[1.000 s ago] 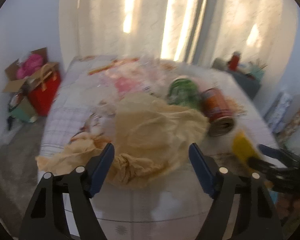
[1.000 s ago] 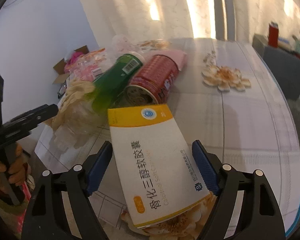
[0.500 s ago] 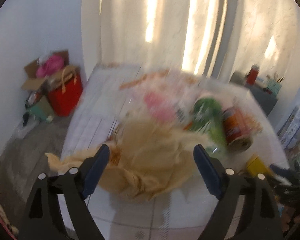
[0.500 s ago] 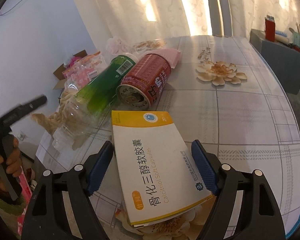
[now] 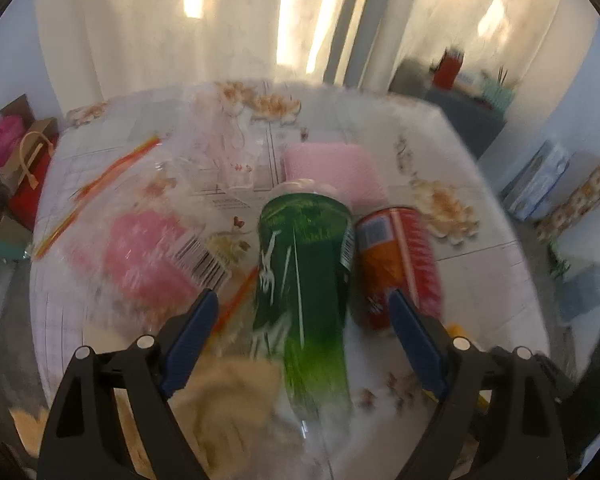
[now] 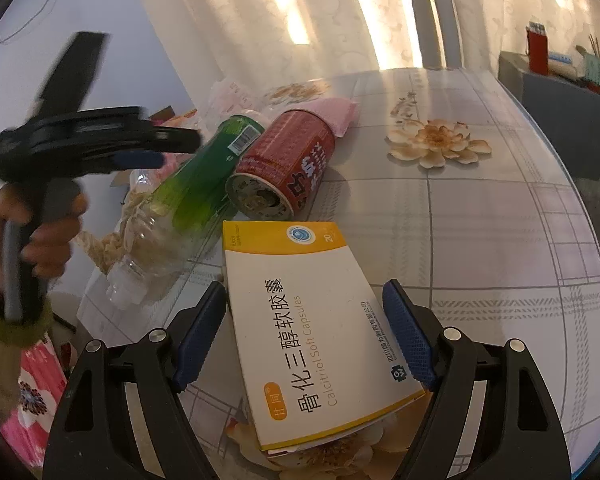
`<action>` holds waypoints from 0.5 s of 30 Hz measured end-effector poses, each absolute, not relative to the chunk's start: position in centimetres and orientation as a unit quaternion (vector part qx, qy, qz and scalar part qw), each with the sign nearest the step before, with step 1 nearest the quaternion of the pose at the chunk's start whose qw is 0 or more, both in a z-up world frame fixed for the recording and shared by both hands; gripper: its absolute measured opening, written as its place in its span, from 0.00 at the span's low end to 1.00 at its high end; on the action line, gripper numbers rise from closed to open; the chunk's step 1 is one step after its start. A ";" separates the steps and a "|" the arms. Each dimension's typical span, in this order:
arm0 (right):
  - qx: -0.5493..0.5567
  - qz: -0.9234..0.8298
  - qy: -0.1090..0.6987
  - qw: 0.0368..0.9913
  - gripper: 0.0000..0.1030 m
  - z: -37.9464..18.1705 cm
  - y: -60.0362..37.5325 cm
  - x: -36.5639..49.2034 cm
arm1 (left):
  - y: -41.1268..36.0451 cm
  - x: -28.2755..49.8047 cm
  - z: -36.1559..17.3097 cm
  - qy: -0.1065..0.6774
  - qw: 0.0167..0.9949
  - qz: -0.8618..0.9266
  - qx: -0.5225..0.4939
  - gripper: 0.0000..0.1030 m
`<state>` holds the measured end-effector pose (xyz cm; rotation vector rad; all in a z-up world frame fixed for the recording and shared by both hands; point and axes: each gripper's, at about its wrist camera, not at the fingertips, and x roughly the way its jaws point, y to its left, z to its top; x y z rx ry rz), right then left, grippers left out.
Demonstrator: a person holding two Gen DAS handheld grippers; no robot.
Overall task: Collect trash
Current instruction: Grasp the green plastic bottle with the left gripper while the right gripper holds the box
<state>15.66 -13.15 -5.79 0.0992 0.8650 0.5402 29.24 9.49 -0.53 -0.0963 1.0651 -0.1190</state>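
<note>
Since a second ago the left gripper (image 5: 302, 324) has swung off the crumpled tan paper (image 5: 228, 412) and now hangs over the green plastic bottle (image 5: 304, 280), its jaws wide after just opening further, with the bottle seen between them but no pad pressing on it. On the right, the gripper (image 6: 304, 332) stands wide open astride a white and yellow medicine box (image 6: 316, 332) printed "Calcitriol Soft Capsules" beside large Chinese characters; both pads stand clear of the box's edges. That box lies flat on the glass-topped table (image 6: 500, 240), just in front of a red can (image 6: 284, 168) lying on its side, with white lettering too skewed to read. The bottle, clear at the neck and green-labelled with a barcode, lies touching the can. Only the left wrist view shows a pink packet (image 5: 156, 256) with a barcode; only the right shows the person's hand (image 6: 40, 228) on the left tool's handle.
</note>
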 end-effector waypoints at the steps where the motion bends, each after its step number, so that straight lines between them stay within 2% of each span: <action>1: 0.048 0.258 0.414 0.872 0.73 -5.8 -13.2 15.7 | 9.5 30.1 -1.1 0.524 0.849 -0.053 -0.046 0.79; 5: 0.052 0.261 0.413 0.871 0.73 -5.9 -13.3 15.9 | 9.5 31.8 -3.2 0.580 0.810 -0.061 -0.056 0.73; 9: 0.058 0.262 0.412 0.871 0.73 -5.9 -13.4 16.1 | 10.0 32.2 -5.4 0.614 0.782 -0.060 -0.084 0.59; 15: 0.071 0.258 0.411 0.872 0.73 -5.7 -13.8 16.2 | 11.4 31.1 -4.3 0.593 0.792 -0.060 -0.132 0.55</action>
